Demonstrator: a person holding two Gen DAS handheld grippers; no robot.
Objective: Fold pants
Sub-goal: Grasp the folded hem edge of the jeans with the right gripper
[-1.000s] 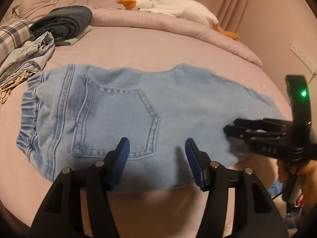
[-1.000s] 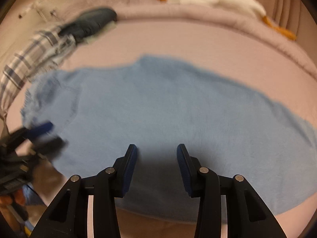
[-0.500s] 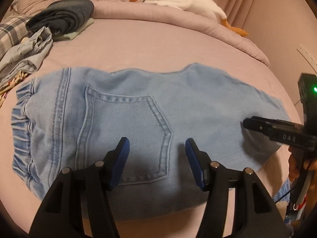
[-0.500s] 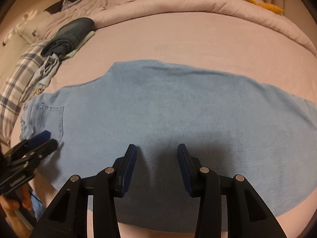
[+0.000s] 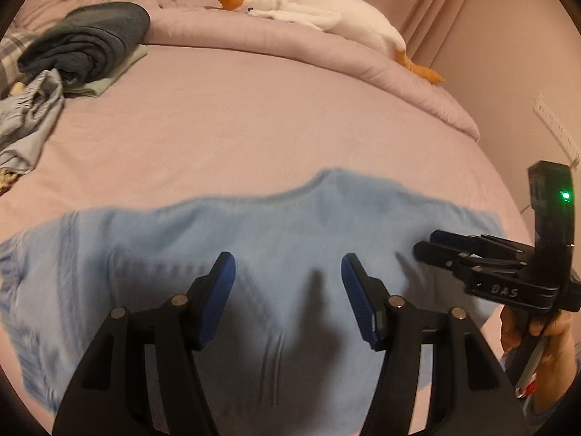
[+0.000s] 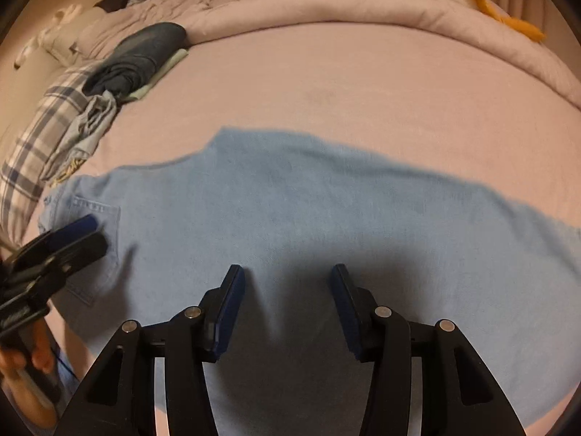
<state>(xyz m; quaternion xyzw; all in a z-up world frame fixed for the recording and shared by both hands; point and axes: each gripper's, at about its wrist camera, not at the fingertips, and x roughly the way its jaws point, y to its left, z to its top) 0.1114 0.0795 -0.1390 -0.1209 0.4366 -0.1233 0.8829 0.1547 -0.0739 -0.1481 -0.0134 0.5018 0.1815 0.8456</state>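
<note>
Light blue denim pants (image 5: 283,232) lie flat on the pink bed, folded lengthwise, waistband at the left and legs running right; they also show in the right wrist view (image 6: 326,218). My left gripper (image 5: 288,283) is open and empty, just above the back-pocket area. My right gripper (image 6: 287,298) is open and empty above the thigh part of the pants. From the side the right gripper (image 5: 432,250) shows over the pants' right part, and the left gripper (image 6: 87,236) shows near the back pocket (image 6: 98,239).
A stack of folded dark clothes (image 5: 87,40) and crumpled garments (image 5: 29,123) lie at the bed's left. A white goose plush (image 5: 308,3) rests on the rolled duvet (image 5: 326,58) at the back. A wall with a power strip (image 5: 555,130) is at the right.
Both grippers have tilted and come closer to the pants. The denim now sits lower in the left wrist view and is blurred. Both stay open.
</note>
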